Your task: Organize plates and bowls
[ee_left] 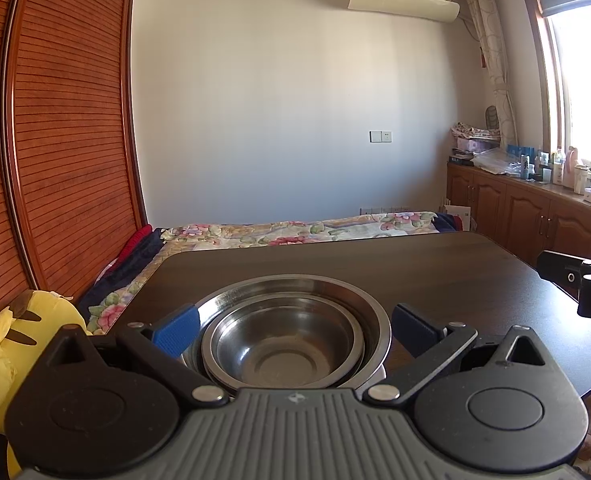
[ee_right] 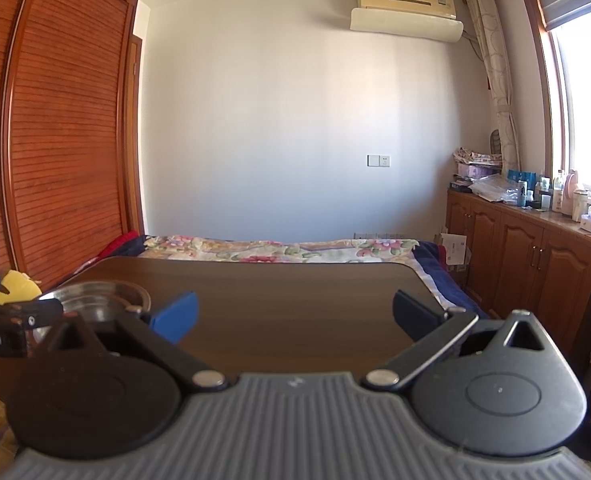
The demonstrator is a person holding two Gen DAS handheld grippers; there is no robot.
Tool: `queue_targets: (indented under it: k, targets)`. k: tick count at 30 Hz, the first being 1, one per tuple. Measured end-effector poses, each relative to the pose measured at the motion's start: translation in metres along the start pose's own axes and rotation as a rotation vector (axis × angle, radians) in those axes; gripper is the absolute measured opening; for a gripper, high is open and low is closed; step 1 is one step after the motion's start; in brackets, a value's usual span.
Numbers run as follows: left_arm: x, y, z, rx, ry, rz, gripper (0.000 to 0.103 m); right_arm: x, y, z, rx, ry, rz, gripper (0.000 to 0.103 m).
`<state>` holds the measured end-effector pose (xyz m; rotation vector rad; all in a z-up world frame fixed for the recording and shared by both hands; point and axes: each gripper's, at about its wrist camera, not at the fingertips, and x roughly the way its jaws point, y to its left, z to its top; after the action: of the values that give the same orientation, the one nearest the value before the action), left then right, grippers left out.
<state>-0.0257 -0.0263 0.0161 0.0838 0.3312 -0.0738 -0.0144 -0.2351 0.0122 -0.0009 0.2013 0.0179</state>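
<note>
A stack of nested steel bowls [ee_left: 287, 336] sits on the dark wooden table [ee_left: 435, 272] near its front left part. My left gripper [ee_left: 293, 330] is open, its blue fingers [ee_left: 175, 330] standing either side of the stack without touching it. In the right wrist view the same bowls [ee_right: 99, 300] show at the far left, partly hidden by the left gripper's body. My right gripper [ee_right: 295, 316] is open and empty over bare table [ee_right: 295, 292], to the right of the bowls.
A yellow plush toy [ee_left: 11, 344] lies left of the table. A bed with a floral cover [ee_left: 295, 232] is beyond the far edge. Wooden cabinets [ee_left: 535, 212] with bottles run along the right wall; a slatted wardrobe [ee_left: 55, 140] stands at left.
</note>
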Motion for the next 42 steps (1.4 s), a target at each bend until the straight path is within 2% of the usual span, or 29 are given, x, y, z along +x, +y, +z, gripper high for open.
queue_targets:
  k: [42]
  targets:
    - [0.0018,0.0016,-0.0032,-0.001,0.008,-0.005,0.103,0.0031,0.0006,-0.0033,0.008,0.006,-0.003,0.103]
